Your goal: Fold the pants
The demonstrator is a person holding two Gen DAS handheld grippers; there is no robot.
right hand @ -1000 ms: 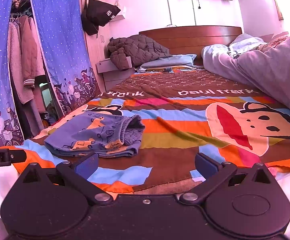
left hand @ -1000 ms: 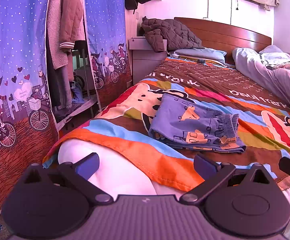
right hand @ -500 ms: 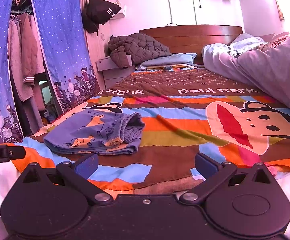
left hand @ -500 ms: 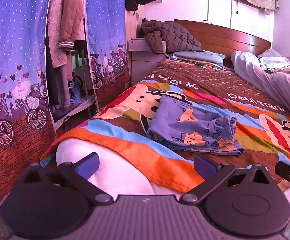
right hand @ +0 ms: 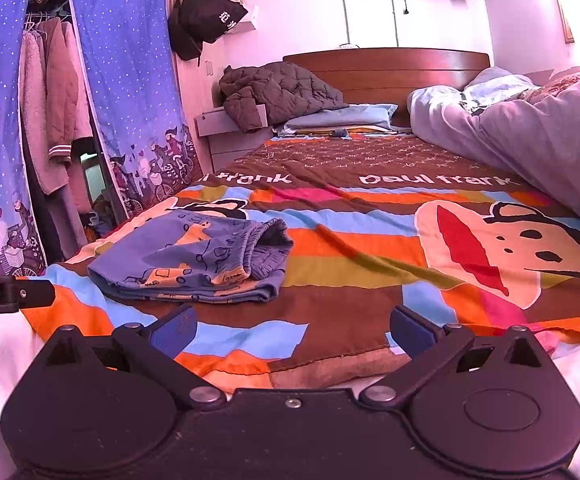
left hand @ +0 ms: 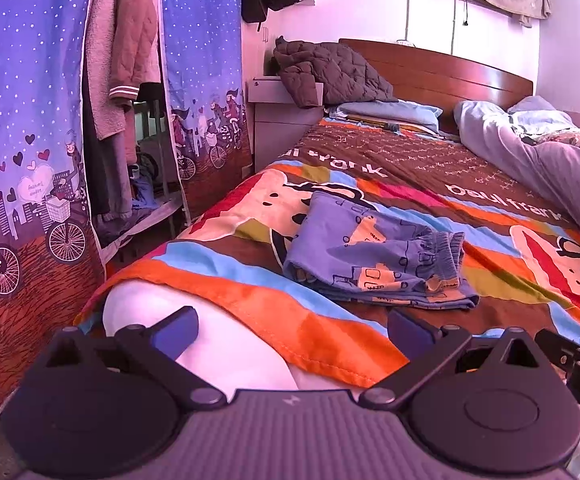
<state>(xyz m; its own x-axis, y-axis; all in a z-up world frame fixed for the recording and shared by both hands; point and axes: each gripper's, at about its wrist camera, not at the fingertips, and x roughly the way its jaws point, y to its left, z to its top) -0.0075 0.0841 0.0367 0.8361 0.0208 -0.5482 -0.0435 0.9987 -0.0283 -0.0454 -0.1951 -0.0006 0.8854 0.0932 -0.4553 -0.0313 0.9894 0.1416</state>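
The blue printed pants [left hand: 374, 256] lie folded into a compact stack on the striped bedspread [left hand: 273, 308], waistband to the right. In the right wrist view the same pants [right hand: 193, 260] rest left of centre. My left gripper [left hand: 292, 330] hangs open near the foot of the bed, short of the pants, holding nothing. Further right, the right gripper [right hand: 292, 330] is open too and empty, hovering over the blanket's near edge. Part of the right gripper [left hand: 578, 360] shows at the left wrist view's right edge.
A white mattress corner [left hand: 193, 344] sticks out under the blanket. A blue wardrobe curtain [left hand: 17, 160] and hanging clothes [left hand: 125, 56] stand to the left. A rumpled quilt [right hand: 530, 136] covers the bed's right side; a dark jacket [right hand: 277, 92] sits by the headboard [right hand: 386, 68].
Both grippers have drawn back slightly from the pants toward the foot of the bed. The pants have stayed folded and still.
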